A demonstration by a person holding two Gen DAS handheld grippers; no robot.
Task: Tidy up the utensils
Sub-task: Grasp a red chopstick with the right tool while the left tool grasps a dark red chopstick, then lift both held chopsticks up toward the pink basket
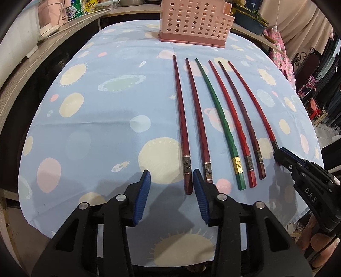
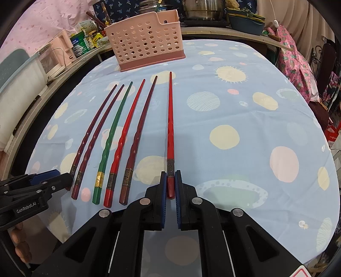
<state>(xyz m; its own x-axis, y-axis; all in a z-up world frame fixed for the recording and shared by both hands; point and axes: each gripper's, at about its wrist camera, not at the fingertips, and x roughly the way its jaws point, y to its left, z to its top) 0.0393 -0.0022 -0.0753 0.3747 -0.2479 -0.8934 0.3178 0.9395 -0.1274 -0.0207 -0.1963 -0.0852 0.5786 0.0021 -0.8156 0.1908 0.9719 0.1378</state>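
Observation:
Several chopsticks lie side by side on the blue planet-print tablecloth [image 1: 96, 127], thick ends toward me: dark red ones, one green [image 1: 217, 119] and bright red ones. A pink perforated utensil basket [image 1: 195, 21] stands at the far edge; it also shows in the right wrist view [image 2: 147, 40]. My left gripper [image 1: 171, 176] is open, its pads straddling the thick end of the leftmost dark red chopstick [image 1: 181, 119]. My right gripper [image 2: 171, 176] is shut on the thick end of the rightmost bright red chopstick [image 2: 170, 119], which still rests along the cloth.
A wooden counter [image 1: 25, 70] with boxes and a pink appliance runs along the left. Pots [image 2: 202, 8] and a dark tray [image 2: 245, 21] stand behind the table. Clothes hang on the right. The cloth right of the chopsticks [image 2: 245, 127] is bare.

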